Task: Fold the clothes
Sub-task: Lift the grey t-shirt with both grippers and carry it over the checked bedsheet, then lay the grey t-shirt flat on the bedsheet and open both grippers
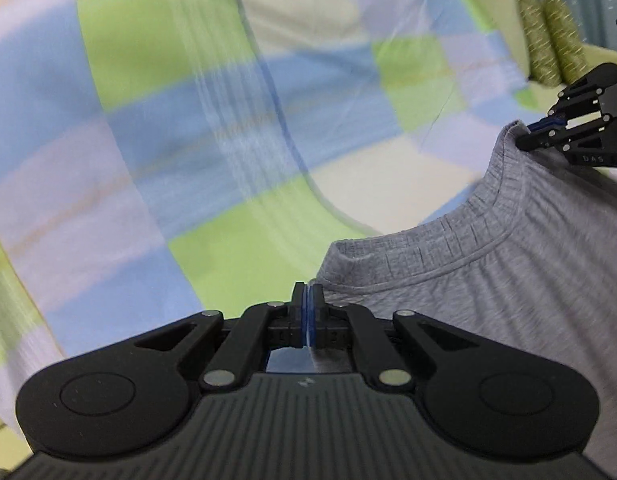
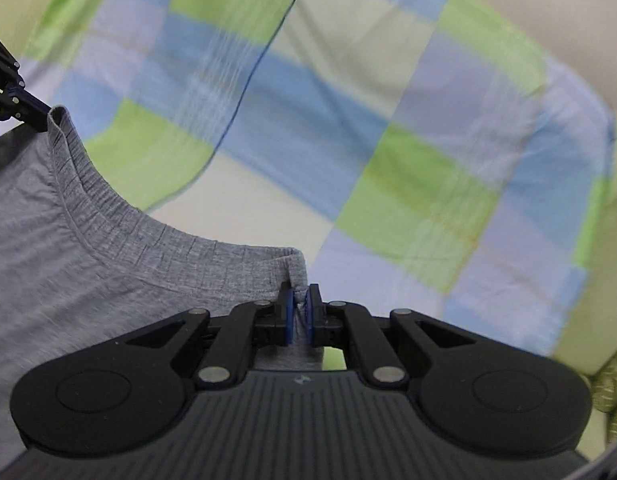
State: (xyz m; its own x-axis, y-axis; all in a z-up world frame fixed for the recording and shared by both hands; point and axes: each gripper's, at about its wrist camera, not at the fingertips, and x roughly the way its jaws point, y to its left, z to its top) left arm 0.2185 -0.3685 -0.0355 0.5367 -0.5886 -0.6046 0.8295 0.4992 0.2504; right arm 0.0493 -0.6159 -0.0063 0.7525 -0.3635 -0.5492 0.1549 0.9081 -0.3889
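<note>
Grey knit garment (image 1: 488, 280) is held up between both grippers, above a checked bedsheet (image 1: 156, 128) in green, blue, lilac and cream.

Left gripper (image 1: 308, 312): jaws clenched, blue pads pressed together at one end of the ribbed band (image 1: 408, 256). Cloth sits right at the tips, touching the right-hand finger; whether any is actually pinched between the pads I cannot tell from that camera.

Right gripper (image 2: 298, 312): clamped on the other end of the same band, grey fabric visibly bunched between the blue pads (image 2: 289, 316).

The band sags in a curve between the two grip points, with the body of the garment hanging on the near side (gathered stitching under the rib looks like a waistband or collar, can't say which).

Each wrist camera sees the opposite gripper at the far end of the band, touching the cloth edge.

Sheet is motion-blurred in both views. Two green patterned cushions (image 1: 546, 36) lie at the far edge of the sheet in the left view.
</note>
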